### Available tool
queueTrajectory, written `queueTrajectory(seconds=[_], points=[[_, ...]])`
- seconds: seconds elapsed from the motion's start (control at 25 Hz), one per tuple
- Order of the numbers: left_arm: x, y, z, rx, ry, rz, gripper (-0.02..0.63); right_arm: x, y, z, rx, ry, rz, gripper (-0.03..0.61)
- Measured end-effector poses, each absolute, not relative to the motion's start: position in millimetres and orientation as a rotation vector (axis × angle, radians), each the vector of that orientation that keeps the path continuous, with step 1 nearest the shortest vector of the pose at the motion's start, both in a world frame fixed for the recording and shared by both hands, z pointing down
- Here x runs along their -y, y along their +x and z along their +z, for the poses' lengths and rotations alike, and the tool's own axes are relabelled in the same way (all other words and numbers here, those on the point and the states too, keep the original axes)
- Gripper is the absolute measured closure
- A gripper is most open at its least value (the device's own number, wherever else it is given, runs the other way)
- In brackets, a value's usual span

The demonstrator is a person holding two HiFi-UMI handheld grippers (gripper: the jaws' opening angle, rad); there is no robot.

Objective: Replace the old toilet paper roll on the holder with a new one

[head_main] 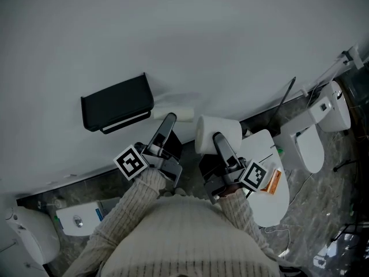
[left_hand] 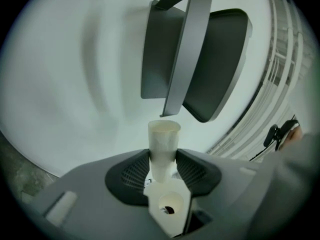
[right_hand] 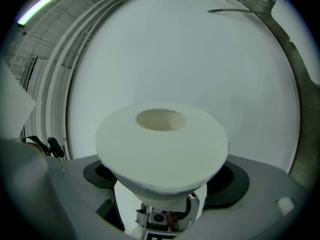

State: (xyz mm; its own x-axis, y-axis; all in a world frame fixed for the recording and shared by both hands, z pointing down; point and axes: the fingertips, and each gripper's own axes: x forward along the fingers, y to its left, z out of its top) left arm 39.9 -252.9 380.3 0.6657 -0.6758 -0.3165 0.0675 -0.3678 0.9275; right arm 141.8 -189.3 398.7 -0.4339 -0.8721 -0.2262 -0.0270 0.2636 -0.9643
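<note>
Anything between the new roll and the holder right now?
Yes. The left gripper, shut on the old core, sits between the new roll in the right gripper and the holder.

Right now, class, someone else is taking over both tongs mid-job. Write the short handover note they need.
Grippers: the left tongs are shut on a bare cardboard core, held up in front of the black wall holder. The right tongs are shut on the new full roll, beside the left pair.
Done: the core appears to be off the holder, and no roll shows on it.
Left: put the core aside, then fit the new roll onto the holder.
</note>
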Motion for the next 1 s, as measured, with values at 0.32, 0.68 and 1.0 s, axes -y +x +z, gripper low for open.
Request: queueTrajectory(seconds=[0.32,0.68,1.0], points=[[224,24,389,0.483,1.766,-0.838,0.453,178,131,400,-1.695,-0.846,-1.254,0.078],[203,-21,403,0.545,1.740,-0.874,0.453,185,98,405,-1.737,-0.822,-1.274,0.078],[204,-30,400,0.629,1.733,-0.924,0.453,215,90,395,-1.804,-0.746,-1.316,0.078]])
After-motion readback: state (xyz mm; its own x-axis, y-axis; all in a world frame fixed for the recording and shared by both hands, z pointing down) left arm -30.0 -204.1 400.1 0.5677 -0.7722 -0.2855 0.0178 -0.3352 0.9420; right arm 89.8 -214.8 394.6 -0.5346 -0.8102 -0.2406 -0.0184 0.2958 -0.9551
